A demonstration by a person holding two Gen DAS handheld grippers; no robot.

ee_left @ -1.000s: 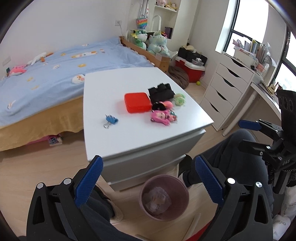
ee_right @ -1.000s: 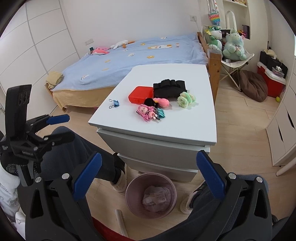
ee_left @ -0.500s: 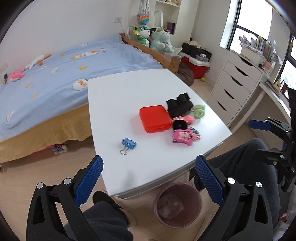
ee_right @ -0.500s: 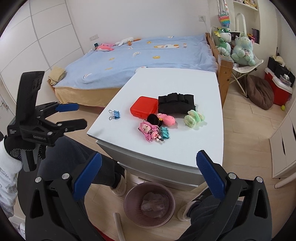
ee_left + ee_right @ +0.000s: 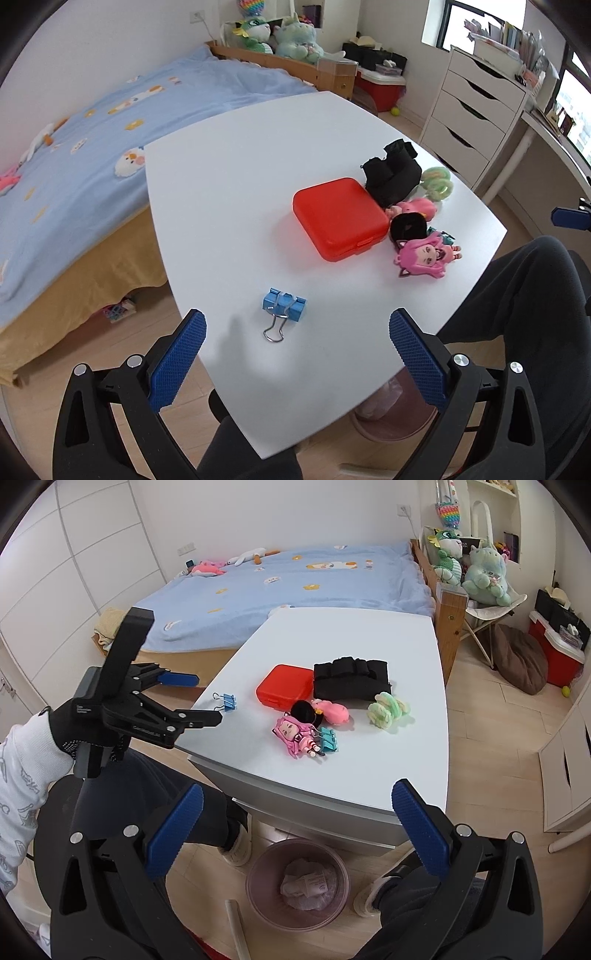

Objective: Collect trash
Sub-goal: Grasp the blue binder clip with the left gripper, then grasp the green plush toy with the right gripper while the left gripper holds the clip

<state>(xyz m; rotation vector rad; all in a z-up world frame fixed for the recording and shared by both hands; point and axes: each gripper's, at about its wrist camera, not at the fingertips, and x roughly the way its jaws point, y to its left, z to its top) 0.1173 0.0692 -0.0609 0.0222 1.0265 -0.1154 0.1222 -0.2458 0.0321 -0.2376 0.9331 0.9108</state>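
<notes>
A pink trash bin (image 5: 297, 883) with crumpled wrappers inside stands on the floor under the white table's (image 5: 369, 775) near edge; its rim shows in the left wrist view (image 5: 391, 424). My left gripper (image 5: 295, 354) is open and empty, just short of a blue binder clip (image 5: 284, 305) on the table. It also shows in the right wrist view (image 5: 199, 698). My right gripper (image 5: 297, 821) is open and empty, above the bin. A red case (image 5: 340, 218), a black pouch (image 5: 393, 173), a pink doll (image 5: 424, 256) and plush toys lie on the table.
A bed with a blue cover (image 5: 92, 147) stands beside the table. A white drawer unit (image 5: 476, 110) and a red cooler (image 5: 380, 83) stand at the back right. The person's legs (image 5: 517, 295) are at the table's near side.
Both grippers have risen and moved toward the table. The left gripper has come close to the blue binder clip. Both stay open.
</notes>
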